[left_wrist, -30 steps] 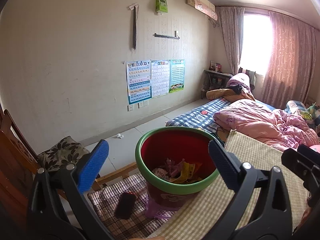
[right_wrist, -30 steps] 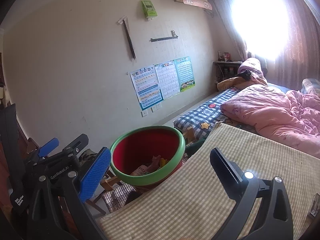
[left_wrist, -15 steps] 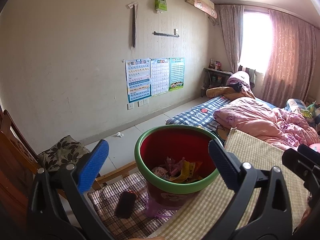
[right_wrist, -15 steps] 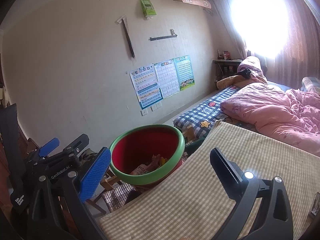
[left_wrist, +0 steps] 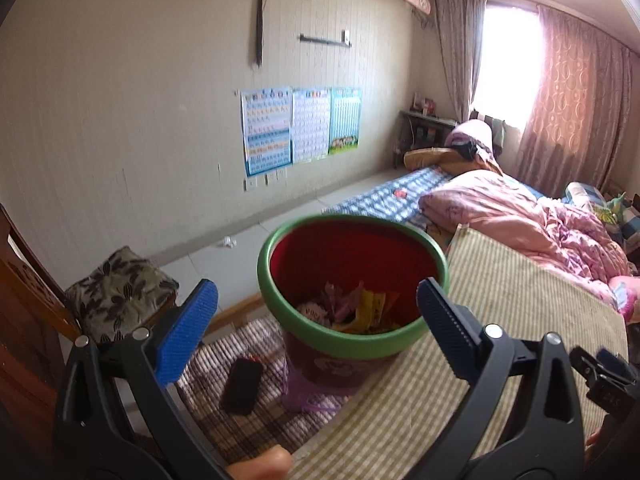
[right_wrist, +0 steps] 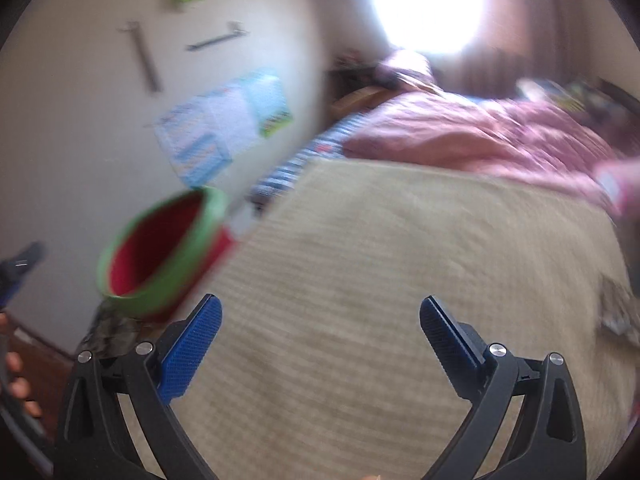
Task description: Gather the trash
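Observation:
A red bin with a green rim (left_wrist: 352,276) stands beside the table, on a striped cushion. Several coloured wrappers (left_wrist: 356,308) lie inside it. My left gripper (left_wrist: 316,312) is open and empty, held just in front of the bin. In the right wrist view the bin (right_wrist: 160,248) shows blurred at the left. My right gripper (right_wrist: 320,328) is open and empty above the checked tablecloth (right_wrist: 380,260). A small piece of trash (right_wrist: 616,308) lies at the table's right edge, blurred.
A dark phone-like object (left_wrist: 242,384) lies on the striped cushion left of the bin. A chair with a floral cushion (left_wrist: 116,292) stands at the left. A bed with a pink quilt (left_wrist: 528,220) lies behind the table. The right gripper's tip (left_wrist: 608,372) shows at the right.
My right gripper has swung quickly to the right over the table, blurring its view; the bin slid to its left. My left gripper has stayed near the bin, shifting slightly.

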